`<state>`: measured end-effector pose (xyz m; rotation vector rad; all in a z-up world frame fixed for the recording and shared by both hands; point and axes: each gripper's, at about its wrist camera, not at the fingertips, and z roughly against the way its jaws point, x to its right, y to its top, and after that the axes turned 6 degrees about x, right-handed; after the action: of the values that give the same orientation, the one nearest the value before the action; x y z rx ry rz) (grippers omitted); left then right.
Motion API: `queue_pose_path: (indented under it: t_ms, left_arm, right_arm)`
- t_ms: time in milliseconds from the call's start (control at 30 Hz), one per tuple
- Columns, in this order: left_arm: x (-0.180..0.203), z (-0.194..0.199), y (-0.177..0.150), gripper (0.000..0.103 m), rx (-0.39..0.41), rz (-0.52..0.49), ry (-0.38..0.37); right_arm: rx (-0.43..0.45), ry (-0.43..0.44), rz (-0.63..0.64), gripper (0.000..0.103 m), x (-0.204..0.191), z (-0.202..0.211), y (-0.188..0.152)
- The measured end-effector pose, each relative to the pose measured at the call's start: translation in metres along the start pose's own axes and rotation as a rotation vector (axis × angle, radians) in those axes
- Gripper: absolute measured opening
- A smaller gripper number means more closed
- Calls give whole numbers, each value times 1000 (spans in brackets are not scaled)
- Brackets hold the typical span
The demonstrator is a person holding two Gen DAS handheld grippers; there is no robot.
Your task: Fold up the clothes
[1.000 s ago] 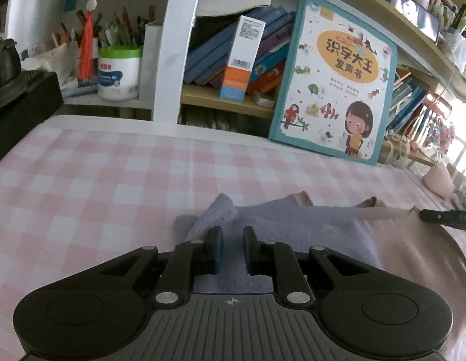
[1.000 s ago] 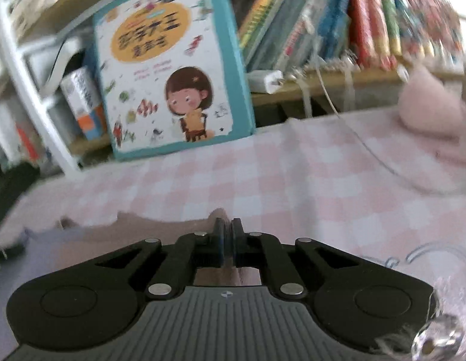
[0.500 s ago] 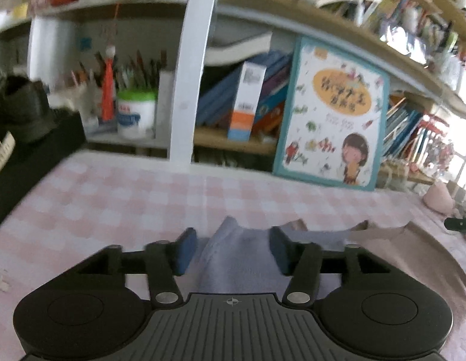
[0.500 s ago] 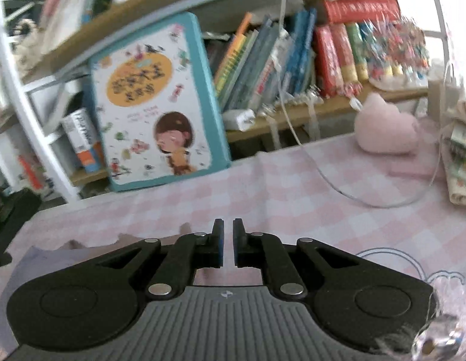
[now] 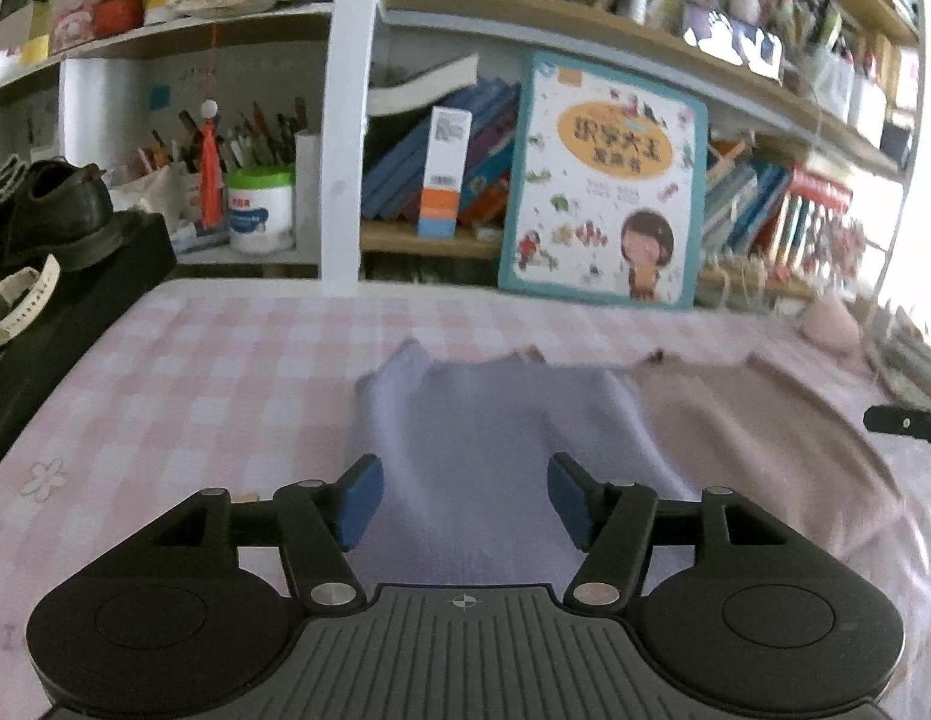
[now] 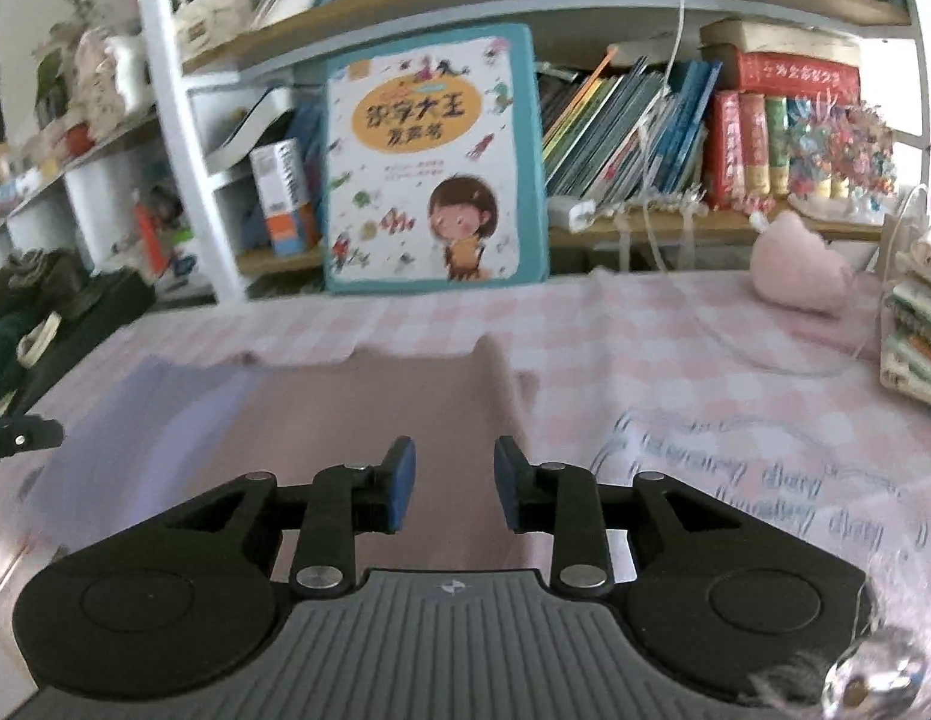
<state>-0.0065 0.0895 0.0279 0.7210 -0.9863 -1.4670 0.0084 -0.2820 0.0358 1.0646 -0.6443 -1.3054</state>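
You have a pale pink and white checked tablecloth (image 5: 213, 372) under everything; on it the garment (image 5: 489, 438) shows lavender on its left part and dusty pinkish-beige on its right (image 6: 369, 414); behind the garment stands a picture book (image 5: 603, 186) with a teal border, a white cover, an orange-yellow title oval and a brown-haired girl in orange; left of the book you see a white, orange and blue box (image 5: 444, 174), then a white post (image 5: 345, 120), then a white jar with a green lid (image 5: 261, 210) and a red tassel (image 5: 210, 174); right of the book sits a soft pink plush (image 6: 801, 270); both grippers (image 5: 462, 501) (image 6: 447, 486) are black with blue pads.
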Motion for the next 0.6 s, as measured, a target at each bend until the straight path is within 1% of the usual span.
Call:
queue_pose_path:
  t_ms: [133,200,300,367,467,533,600]
  left_arm:
    - [4,10,-9,67,-37,-4,-10]
    - [7,13,-13,67,-44,-20,3]
    - [13,11,-16,67,-43,-54,25]
    - [15,6,-17,67,-49,-64,29]
    - [20,-2,-19,67,-59,-75,23]
    - [24,-6,-20,67,-62,-91,23]
    - [25,-10,-21,67,-68,-100,20]
  right_arm:
    - [-33,15,21,35,-10,11,-13]
    - [-35,6,35,37,-12,16,-17]
    - [-18,-29,37,49,-8,19,-18]
    - [-17,-54,23,49,-2,17,-17]
    - [-40,-77,-15,49,9,9,-17]
    - [-62,-77,-35,49,13,3,-20]
    - [-83,-67,-58,46,16,-3,-24]
